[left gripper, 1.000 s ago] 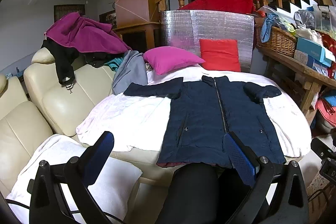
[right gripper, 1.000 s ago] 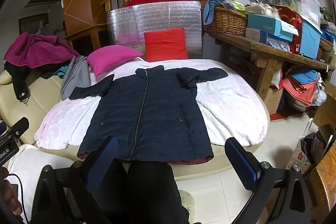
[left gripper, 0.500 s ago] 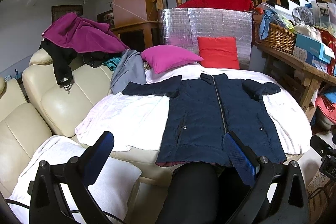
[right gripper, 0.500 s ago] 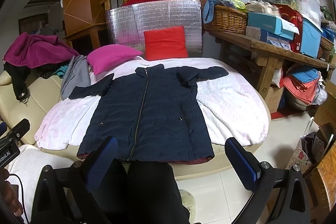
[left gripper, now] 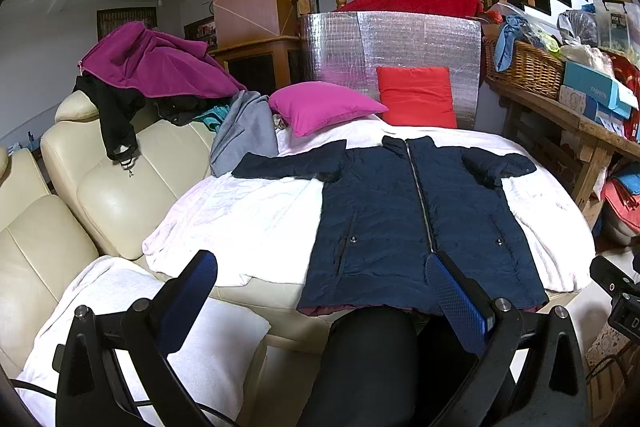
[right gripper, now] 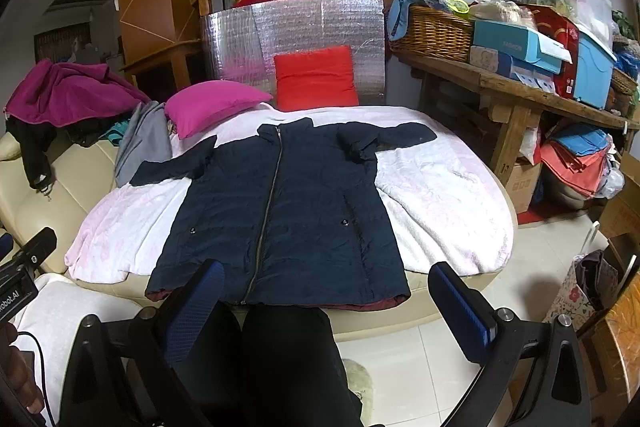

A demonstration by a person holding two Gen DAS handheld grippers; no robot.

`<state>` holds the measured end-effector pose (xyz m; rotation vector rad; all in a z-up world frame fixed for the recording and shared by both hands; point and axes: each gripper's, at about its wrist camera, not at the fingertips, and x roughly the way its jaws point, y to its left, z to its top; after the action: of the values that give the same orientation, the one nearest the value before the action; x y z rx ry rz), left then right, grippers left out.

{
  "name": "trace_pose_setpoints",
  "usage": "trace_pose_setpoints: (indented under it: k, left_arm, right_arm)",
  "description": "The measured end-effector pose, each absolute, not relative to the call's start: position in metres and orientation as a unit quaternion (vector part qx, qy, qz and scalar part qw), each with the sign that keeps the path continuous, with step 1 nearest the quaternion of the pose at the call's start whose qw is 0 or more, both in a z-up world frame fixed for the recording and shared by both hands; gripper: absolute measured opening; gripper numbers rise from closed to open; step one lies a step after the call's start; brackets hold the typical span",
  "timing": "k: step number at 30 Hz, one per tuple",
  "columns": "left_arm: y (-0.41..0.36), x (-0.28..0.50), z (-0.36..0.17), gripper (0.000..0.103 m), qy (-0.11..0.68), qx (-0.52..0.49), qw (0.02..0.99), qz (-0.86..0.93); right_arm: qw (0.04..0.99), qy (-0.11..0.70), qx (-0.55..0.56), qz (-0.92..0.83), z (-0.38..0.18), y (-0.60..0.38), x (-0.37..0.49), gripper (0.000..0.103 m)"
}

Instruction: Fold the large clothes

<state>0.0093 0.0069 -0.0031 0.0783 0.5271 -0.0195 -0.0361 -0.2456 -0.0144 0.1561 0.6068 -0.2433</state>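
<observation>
A long navy zip-up coat (left gripper: 416, 219) lies flat and face up on a white cover, collar at the far end, hem toward me. It also shows in the right wrist view (right gripper: 280, 219). Its left sleeve stretches out sideways; its right sleeve is bent back on itself. My left gripper (left gripper: 320, 291) is open and empty, held in front of the hem, apart from the coat. My right gripper (right gripper: 326, 301) is open and empty, also short of the hem. My dark-clad legs hide part of the hem.
A white cover (left gripper: 248, 215) spreads over a round bed. Pink cushion (left gripper: 324, 107) and red cushion (left gripper: 416, 97) sit at its far end. A cream sofa (left gripper: 104, 195) with piled clothes stands left. A wooden bench (right gripper: 520, 91) with basket and boxes stands right.
Both grippers have edged slightly forward and up, so the coat sits a little lower and larger in view. The coat has not moved. Both grippers stay open.
</observation>
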Motion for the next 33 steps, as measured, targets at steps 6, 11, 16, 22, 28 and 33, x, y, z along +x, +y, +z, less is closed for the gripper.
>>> trace_pose_setpoints:
  k: [6, 11, 16, 22, 28, 33]
  left_arm:
    - [0.004, 0.017, -0.008, 0.103, 0.267, 0.046, 0.963, -0.009]
    - [-0.002, 0.033, -0.014, 0.103, 0.279, 0.054, 0.959, -0.007]
    - [-0.009, 0.06, -0.02, 0.103, 0.298, 0.054, 0.953, -0.007]
    - [-0.02, 0.091, -0.024, 0.103, 0.312, 0.057, 0.948, -0.009]
    - [-0.033, 0.133, -0.029, 0.103, 0.328, 0.061, 0.943, -0.007]
    - [-0.045, 0.174, -0.039, 0.103, 0.344, 0.065, 0.937, -0.009]
  right_arm:
    - [0.943, 0.3, 0.076, -0.121, -0.016, -0.248, -0.029, 0.103]
    - [0.941, 0.305, 0.079, -0.127, -0.016, -0.256, -0.012, 0.103]
    - [0.936, 0.311, 0.088, -0.138, -0.016, -0.271, 0.007, 0.103]
    - [0.93, 0.321, 0.094, -0.152, -0.014, -0.29, 0.036, 0.103]
    - [0.923, 0.333, 0.104, -0.161, -0.018, -0.313, 0.077, 0.103]
    - [0.919, 0.341, 0.118, -0.157, -0.027, -0.337, 0.119, 0.103]
